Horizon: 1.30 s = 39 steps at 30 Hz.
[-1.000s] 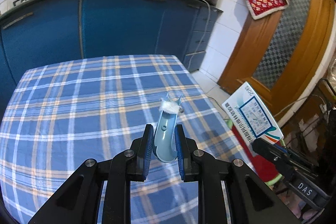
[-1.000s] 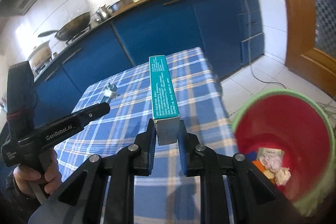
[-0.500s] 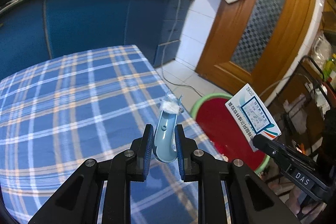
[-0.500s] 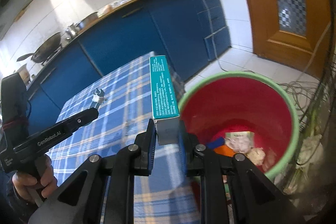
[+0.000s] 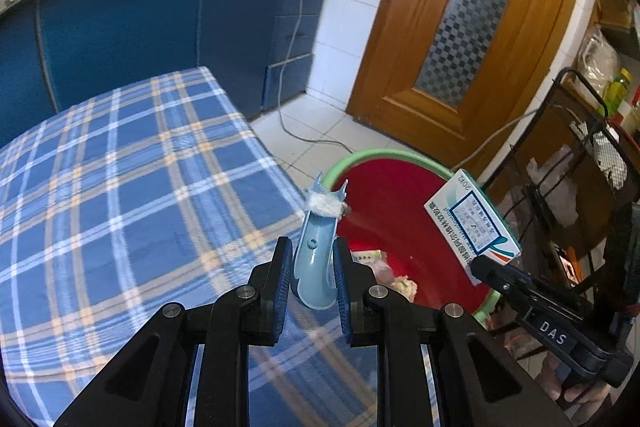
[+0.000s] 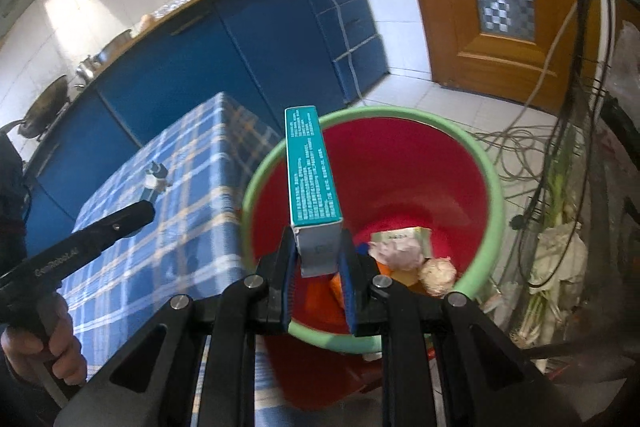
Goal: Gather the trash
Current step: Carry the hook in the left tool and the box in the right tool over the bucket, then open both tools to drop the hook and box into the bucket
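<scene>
Jaws of our right gripper (image 6: 318, 267) pinch a teal carton (image 6: 310, 175) above the red bin (image 6: 494, 187). Our left gripper (image 5: 310, 273) clamps a pale-blue plastic piece (image 5: 314, 259) over the checked tablecloth's (image 5: 120, 187) edge beside it

Left tongs (image 5: 311, 275) gripping blue plastic piece (image 5: 314, 263), red bin (image 5: 400, 211)

A: Daylight fills the room, bright but soft. On the right wrist view a pale glare washes the white wall tiles (image 6: 60, 23) above the blue cabinets (image 6: 224, 67).

B: Both views bend hard at the edges, with black corners; the wooden door (image 5: 472, 39) bows beside those cabinets.

A: The red bin (image 6: 400, 179) is slightly motion-smeared along its green rim. The wire rack (image 5: 568, 163) right of it sits in dim shadow.

B: The checked tablecloth (image 5: 120, 187) stays evenly lit and fairly sharp.
</scene>
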{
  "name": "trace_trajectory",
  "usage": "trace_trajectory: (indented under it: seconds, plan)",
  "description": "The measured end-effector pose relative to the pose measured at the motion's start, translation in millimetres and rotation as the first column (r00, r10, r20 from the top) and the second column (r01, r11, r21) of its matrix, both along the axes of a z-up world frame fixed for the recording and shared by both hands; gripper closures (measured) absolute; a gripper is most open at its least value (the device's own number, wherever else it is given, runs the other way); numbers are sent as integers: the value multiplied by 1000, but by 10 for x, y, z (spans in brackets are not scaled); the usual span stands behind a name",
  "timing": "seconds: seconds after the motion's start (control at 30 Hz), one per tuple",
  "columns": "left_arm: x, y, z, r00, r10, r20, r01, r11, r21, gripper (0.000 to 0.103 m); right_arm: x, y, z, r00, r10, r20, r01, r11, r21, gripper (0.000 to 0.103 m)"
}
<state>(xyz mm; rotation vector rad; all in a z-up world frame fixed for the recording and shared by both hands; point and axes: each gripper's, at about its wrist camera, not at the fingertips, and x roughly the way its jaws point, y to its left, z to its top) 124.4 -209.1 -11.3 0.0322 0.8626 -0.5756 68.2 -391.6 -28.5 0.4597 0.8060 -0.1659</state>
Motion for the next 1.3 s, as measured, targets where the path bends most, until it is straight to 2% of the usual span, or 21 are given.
trace_trajectory:
  seconds: [0.3,0.9,0.93,1.03,1.3]
  plan:
    - [-18,-258,-104,998,-62,-16,63,998,20,82,-41,-218,-174,997,-57,-54,58,998,24,80]
    - [10,-675,-276,987,-155,-48,158,985,72,82,-157,-338,-154,996,-88,-26,89,995,46,79]
    - [17,-681,-288,986,-158,-53,161,984,72,80,-163,-345,-154,996,-89,-26,90,995,45,79]
    - [33,-690,-304,986,-159,-58,162,984,68,58,-169,-355,-160,995,-91,-27,92,995,47,79]
    - [1,-597,-230,990,-137,-36,139,988,59,57,-166,-322,-137,996,-81,-22,82,996,44,79]
